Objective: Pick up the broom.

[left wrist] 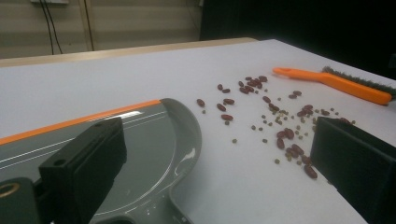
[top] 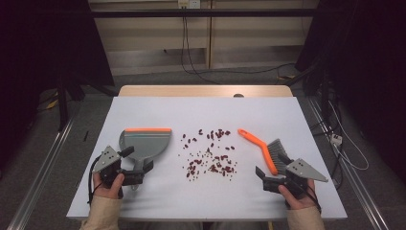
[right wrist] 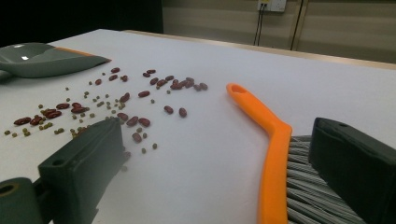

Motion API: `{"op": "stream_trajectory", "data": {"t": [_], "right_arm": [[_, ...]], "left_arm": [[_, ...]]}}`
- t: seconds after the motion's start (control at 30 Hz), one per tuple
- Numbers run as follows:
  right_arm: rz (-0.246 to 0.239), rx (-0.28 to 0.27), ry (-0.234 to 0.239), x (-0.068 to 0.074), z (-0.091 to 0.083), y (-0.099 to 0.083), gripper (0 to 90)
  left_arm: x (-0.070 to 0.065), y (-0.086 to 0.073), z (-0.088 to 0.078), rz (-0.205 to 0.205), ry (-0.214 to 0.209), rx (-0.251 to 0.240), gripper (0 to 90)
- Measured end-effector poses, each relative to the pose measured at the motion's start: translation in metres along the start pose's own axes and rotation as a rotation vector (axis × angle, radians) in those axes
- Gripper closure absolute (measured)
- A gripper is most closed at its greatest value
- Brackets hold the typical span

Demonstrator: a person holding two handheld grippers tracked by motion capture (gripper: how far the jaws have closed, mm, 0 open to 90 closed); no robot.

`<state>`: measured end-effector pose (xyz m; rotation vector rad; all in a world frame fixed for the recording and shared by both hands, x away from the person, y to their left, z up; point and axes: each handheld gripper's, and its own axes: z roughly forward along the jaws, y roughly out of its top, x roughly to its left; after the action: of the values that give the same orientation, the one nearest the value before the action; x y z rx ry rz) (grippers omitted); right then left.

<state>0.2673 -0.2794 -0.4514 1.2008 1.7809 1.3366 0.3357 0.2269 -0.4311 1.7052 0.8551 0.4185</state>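
I'm at the very start of a sweep-up here: both tools lie flat on the white table (top: 143,201) and neither is lifted. My left gripper (top: 136,165) sits with its jaws spread wide around the near end of the grey dustpan (top: 145,142), one jaw over the pan's bowl and the other out over bare table, nothing pinched. My right gripper (top: 273,165) is spread just as wide, straddling the orange brush (top: 258,146) at the bristle end, pads not pressing on it. Between the two tools lies the scatter of dark red beans (top: 210,155) mixed with small greenish ones, loose on the surface, well apart from the pan's orange lip. The dustpan is empty, as I see it from the left gripper view, with only glare on its bowl (left wrist: 154,154). Next, I judge, I need to close each claw on its tool, the brush by its orange spine (right wrist: 273,163), the pan by its handle, and get firm holds before dragging anything.
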Motion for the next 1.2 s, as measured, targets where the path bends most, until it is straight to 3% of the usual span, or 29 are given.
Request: {"op": "stream_trajectory", "data": {"t": [0.53,0.83,1.0,1.2], "right_arm": [[0.001,0.005,-0.001,0.000,0.002,0.007,4.3],[0.027,0.091,0.003,-0.006,0.016,0.025,8.7],[0.031,0.102,0.034,-0.007,0.022,0.030,10.6],[0.043,0.116,0.030,-0.016,0.034,0.037,12.5]], "left_arm": [[0.001,0.000,0.000,0.001,0.004,0.002,3.6],[0.001,0.000,0.001,0.000,-0.001,0.001,3.6],[0.001,0.000,0.001,0.003,-0.001,-0.003,3.6],[0.001,0.000,0.001,0.000,-0.003,-0.006,3.6]]}}
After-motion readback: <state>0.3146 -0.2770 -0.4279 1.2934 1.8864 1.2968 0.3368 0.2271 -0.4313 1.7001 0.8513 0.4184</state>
